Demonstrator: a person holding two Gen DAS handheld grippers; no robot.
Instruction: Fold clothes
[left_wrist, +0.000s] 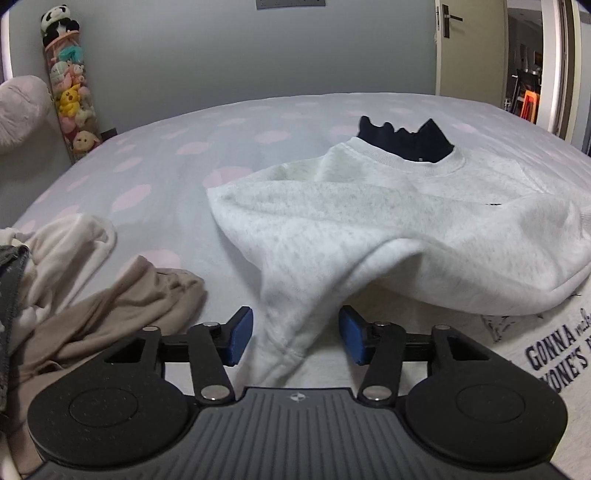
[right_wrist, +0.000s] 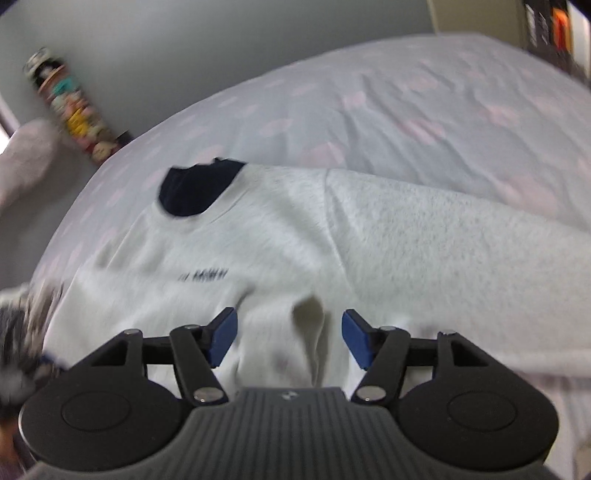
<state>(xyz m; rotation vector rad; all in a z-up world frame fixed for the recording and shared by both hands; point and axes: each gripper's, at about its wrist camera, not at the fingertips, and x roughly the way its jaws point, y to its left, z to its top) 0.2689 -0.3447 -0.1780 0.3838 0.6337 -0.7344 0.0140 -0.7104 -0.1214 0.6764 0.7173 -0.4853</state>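
Left wrist view: a light grey sweatshirt (left_wrist: 388, 221) is spread on the spotted bed (left_wrist: 184, 147). Its fabric is straddled, ungripped, by the open left gripper (left_wrist: 295, 336) and open right gripper (right_wrist: 289, 338).

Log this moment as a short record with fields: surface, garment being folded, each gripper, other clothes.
surface: bed with pink-spotted sheet
garment: light grey sweatshirt, dark collar at neck, partly folded
left gripper: open, a fold of the sweatshirt between its jaws
right gripper: open, sweatshirt fabric between its jaws
other clothes: beige garment and cream garment heaped on the left
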